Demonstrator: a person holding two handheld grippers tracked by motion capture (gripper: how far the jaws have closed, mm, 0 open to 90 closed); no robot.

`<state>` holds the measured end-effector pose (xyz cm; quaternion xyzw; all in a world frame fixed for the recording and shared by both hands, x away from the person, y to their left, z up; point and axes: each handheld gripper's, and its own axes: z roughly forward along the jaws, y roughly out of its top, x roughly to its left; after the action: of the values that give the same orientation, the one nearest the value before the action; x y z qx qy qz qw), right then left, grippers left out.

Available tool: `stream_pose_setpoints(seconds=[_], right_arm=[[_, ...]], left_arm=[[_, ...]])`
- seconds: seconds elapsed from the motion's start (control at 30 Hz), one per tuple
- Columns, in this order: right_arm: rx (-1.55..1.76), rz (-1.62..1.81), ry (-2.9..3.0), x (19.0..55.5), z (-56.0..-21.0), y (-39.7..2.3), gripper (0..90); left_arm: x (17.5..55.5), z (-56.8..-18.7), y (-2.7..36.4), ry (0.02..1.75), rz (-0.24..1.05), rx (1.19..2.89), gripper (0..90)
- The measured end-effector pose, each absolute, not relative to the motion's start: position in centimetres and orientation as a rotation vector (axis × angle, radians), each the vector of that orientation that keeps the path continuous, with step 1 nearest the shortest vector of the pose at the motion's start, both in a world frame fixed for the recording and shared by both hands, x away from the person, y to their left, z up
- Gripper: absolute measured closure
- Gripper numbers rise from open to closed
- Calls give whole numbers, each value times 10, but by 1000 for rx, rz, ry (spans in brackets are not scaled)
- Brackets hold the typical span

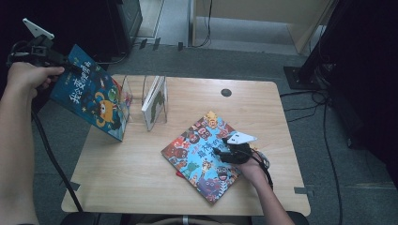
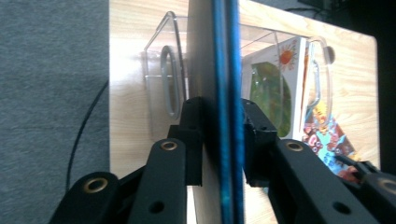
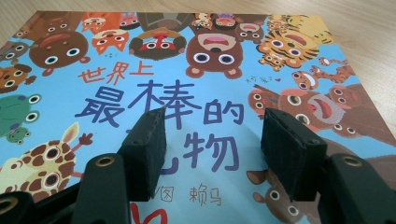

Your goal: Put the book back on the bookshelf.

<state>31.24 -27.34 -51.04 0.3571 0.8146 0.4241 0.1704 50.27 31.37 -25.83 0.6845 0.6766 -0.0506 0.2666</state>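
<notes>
**High view: blue book up at the rack, animal book flat under my right jaws**

High view gives me the wooden table (image 1: pixel 141 173) across the middle of the frame, with grey floor around it. Lower centre on it lies the animal picture book (image 1: pixel 199 157), flat and turned at an angle, a red edge peeking out under its lower left side. At upper left I hold the blue book (image 1: pixel 91 96) lifted and tilted, its lower corner down by the clear acrylic rack (image 1: pixel 126 96) at the table's upper left edge. One slot along, a white-covered book (image 1: pixel 155 101) stands upright in that rack.

My left gripper (image 1: pixel 44 54) sits at the far upper left of the frame, on the blue book's top corner. In the left gripper view the book (image 2: pixel 224 93) runs edge-on between the two pads; I cannot tell whether they press on it or only flank it.

My right gripper (image 1: pixel 225 147) rests over the animal book's right part. In the right gripper view its jaws stand apart with nothing between them, the cover's (image 3: pixel 116 70) printed title showing in the gap.
</notes>
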Motion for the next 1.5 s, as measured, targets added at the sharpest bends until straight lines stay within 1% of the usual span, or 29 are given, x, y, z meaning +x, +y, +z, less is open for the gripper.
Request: stream_pose_setpoints(seconds=[0.1,0.2,0.4,0.5,0.77,1.03,1.27,1.5], right_arm=[[1018,1205,2313,312,-510,-273,408],[1019,1203,2314,312,-510,-273,408],[1016,1204,2314,312,-510,-273,408],[1020,1204,2314,312,-510,-273,408],[1020,1204,2315,312,-510,-273,408],[1025,1200,2318,312,-510,-273,407],[1029,1197,2318,312,-510,-273,407],[1030,1196,2318,312,-509,-273,405]], left_arm=[[501,-258,315,1835,-123,1850,687],[500,-258,317,1821,-124,1857,686],[498,-257,318,1804,-116,1861,647],[497,-256,317,1778,-115,1855,575],[492,-252,321,1769,-102,1844,507],[480,-242,327,1772,-99,1837,492],[471,-231,327,1766,-122,1851,485],[460,-213,331,1749,-100,1836,477]])
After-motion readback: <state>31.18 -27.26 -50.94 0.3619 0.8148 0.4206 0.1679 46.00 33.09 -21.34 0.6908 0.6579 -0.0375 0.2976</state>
